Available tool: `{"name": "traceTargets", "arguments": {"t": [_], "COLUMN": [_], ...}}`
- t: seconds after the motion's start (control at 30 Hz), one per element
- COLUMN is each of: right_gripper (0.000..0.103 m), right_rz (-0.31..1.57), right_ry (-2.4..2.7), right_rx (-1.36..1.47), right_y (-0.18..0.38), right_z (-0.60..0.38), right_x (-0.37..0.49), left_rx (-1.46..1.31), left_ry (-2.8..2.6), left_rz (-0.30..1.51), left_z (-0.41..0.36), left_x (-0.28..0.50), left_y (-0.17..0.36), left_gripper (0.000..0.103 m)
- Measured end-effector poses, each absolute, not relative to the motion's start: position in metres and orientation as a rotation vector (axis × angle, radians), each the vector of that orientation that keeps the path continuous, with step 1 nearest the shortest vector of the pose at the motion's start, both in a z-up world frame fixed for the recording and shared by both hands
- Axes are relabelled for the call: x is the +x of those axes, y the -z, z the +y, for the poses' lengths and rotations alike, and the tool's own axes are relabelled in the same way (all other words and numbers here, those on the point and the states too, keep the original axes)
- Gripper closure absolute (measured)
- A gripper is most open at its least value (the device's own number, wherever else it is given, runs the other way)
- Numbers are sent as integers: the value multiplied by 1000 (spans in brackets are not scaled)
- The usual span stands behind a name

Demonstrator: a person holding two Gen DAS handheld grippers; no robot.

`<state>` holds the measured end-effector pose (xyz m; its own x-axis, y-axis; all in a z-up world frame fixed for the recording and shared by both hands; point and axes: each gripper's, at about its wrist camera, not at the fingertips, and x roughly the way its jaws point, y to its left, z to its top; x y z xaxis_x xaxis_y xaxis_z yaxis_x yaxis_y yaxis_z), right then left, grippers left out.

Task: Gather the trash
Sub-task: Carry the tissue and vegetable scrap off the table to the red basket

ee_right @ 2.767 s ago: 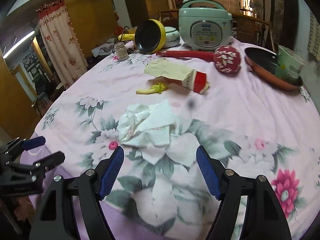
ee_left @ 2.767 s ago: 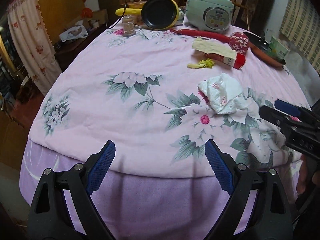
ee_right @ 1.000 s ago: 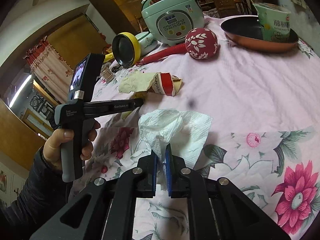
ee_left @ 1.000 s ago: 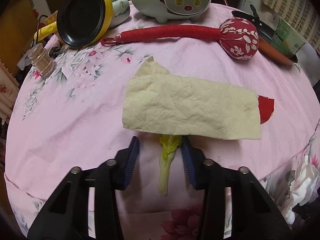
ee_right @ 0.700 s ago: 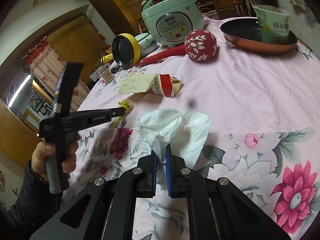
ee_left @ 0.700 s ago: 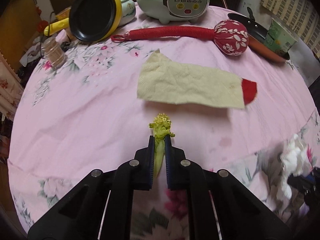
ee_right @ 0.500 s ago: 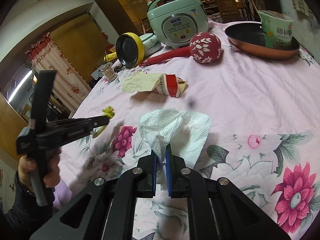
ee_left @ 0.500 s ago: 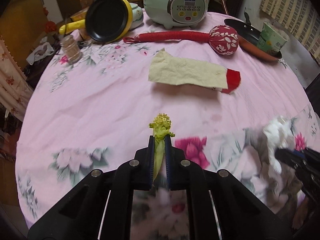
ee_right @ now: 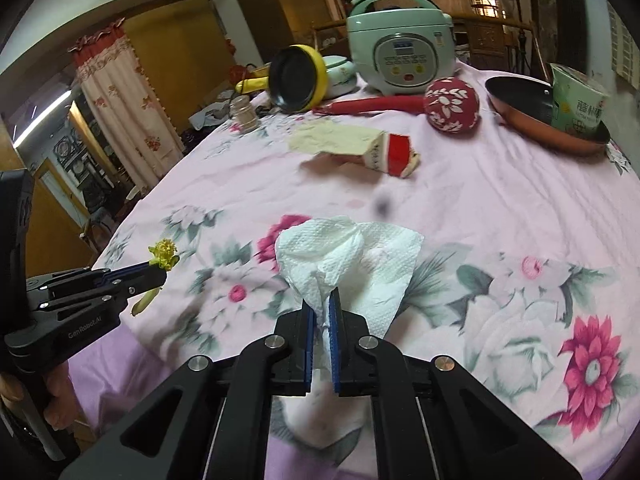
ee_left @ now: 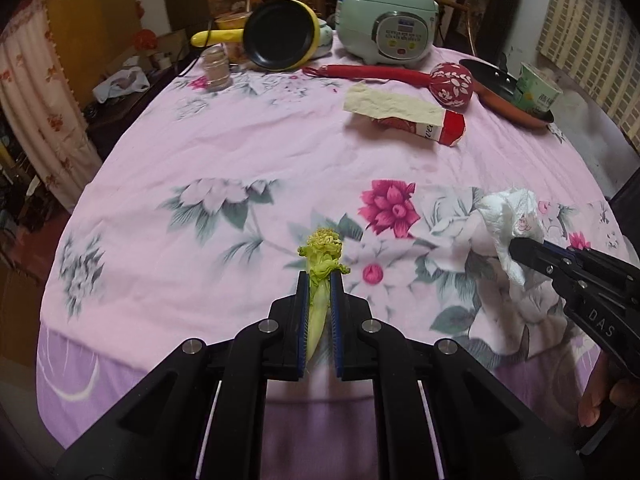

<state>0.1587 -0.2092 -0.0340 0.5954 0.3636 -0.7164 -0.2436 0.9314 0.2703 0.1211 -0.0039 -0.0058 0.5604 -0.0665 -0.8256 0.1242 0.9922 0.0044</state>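
Left gripper point(ee_left: 319, 292) pinches vegetable stalk point(ee_left: 320, 276), right gripper point(ee_right: 322, 312) pinches white tissue point(ee_right: 344, 256), both lifted off tablecloth point(ee_left: 200, 152), probably for binning.

The left tongs point(ee_left: 319, 292) are black with blue pads, and the vegetable scrap point(ee_left: 320, 276) in them is pale yellow-green. The tissue point(ee_right: 352, 264) in the right tongs point(ee_right: 322, 312) is white. Beyond both, the tablecloth point(ee_left: 240, 140) is pink with grey-green leaves and crimson flowers.
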Motion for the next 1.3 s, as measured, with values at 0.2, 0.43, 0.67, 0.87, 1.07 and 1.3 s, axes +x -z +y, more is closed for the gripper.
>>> {"name": "traceTargets", "arguments": {"t": [0.2,0.43,0.67,0.87,1.07,1.3], "right_gripper": [95,95,96,96,96,96], "right_rz": [849,823,802,806,809,805], "right_ry": [-400,-459,-525,-590,-669,-784], "right_rx": [133,120,80,39,-22,-94], "right_y": [25,16,10,10,7,2], "right_z": [-188,-159,-127,-94,-47,19], "right_x": [124,91,57,35,16,-4], "left_rx": [17,-27,-68,-111,-170,-238], "left_ry": [82,22,-14,-65,-129,-222], "left_rz": [939,873,830,821,800,757], "left_z": [17,46,69,97,136,186], "left_x": [84,38,-2,-29,-54,-92], "left_y": [-2,-18,-19,-14,-13,-18], "left_gripper": [92,92,92,92,92,92]}}
